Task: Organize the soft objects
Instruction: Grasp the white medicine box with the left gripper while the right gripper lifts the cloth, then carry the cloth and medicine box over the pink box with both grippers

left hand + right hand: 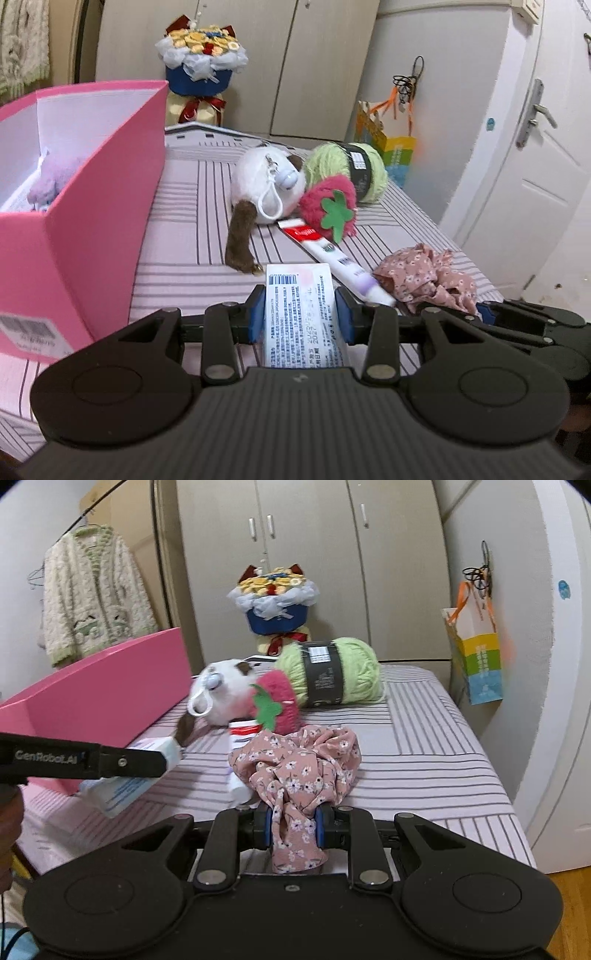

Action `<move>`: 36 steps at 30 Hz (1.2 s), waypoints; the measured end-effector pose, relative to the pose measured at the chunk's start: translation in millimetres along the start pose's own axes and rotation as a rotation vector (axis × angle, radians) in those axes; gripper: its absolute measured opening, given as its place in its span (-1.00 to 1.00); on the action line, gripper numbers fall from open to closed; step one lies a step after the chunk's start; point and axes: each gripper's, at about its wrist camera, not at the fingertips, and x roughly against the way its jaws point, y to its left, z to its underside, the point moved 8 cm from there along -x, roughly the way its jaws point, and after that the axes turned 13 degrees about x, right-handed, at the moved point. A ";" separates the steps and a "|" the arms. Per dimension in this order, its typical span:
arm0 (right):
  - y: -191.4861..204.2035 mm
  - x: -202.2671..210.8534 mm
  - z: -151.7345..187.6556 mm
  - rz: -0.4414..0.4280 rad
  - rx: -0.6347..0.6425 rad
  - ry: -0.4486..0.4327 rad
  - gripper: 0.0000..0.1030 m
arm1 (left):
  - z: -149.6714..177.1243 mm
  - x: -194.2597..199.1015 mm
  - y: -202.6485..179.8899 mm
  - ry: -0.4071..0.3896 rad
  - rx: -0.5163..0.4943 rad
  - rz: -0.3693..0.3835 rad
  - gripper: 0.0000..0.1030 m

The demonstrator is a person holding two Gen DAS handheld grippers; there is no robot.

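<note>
- Soft objects, status: one stowed, two in hand, three still loose on the striped bed (207,236).
- Pink box (103,177), far left on the bed: a pale purple plush (55,177) lies inside. Judged the only item sorted so far; the rest of the box interior is hidden.
- Left gripper (300,317): pads closed on a white tissue pack (299,310), held beside the box's near corner and above the bed. Likely headed for the box, not yet in it.
- White plush (266,184) with brown tail and keyring clip: mid-bed, untouched, resting against the strawberry.
- Strawberry plush (328,206): pink with a green felt leaf, wedged between the white plush and the yarn, lying over the top end of the tube.
- Tube (332,254): red-and-white, flat on the bed, running from the strawberry toward the cloth. Hard item, probably not for sorting.
- Yarn (347,170): green ball with a black band, behind the strawberry, untouched.
- Right gripper (294,827): pads clamped on a fold of the floral cloth (299,764), whose bulk is bunched ahead of the fingers, over the bed.
- Remaining, as judged: box both held items, then the white plush, strawberry and yarn.
</note>
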 end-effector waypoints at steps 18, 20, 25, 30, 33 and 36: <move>53.6 46.5 -19.4 -0.219 0.120 0.096 -0.52 | 18.3 59.0 19.6 0.152 0.045 0.080 -0.26; 59.3 48.1 -22.8 -0.283 0.075 0.121 -0.52 | 17.0 67.5 23.6 0.157 0.039 0.072 -0.26; 82.3 53.5 -37.3 -0.416 0.034 0.116 -0.52 | 6.6 89.8 36.4 0.155 0.039 0.057 -0.26; 107.1 57.0 -65.8 -0.491 0.069 0.078 -0.51 | -13.0 115.5 48.0 0.128 0.010 0.036 -0.26; 121.3 58.0 -87.1 -0.514 0.108 0.030 -0.51 | -27.2 129.9 53.8 0.106 -0.009 0.033 -0.26; 129.7 54.8 -104.3 -0.535 0.100 -0.010 -0.51 | -42.4 137.4 63.3 0.077 -0.018 -0.002 -0.26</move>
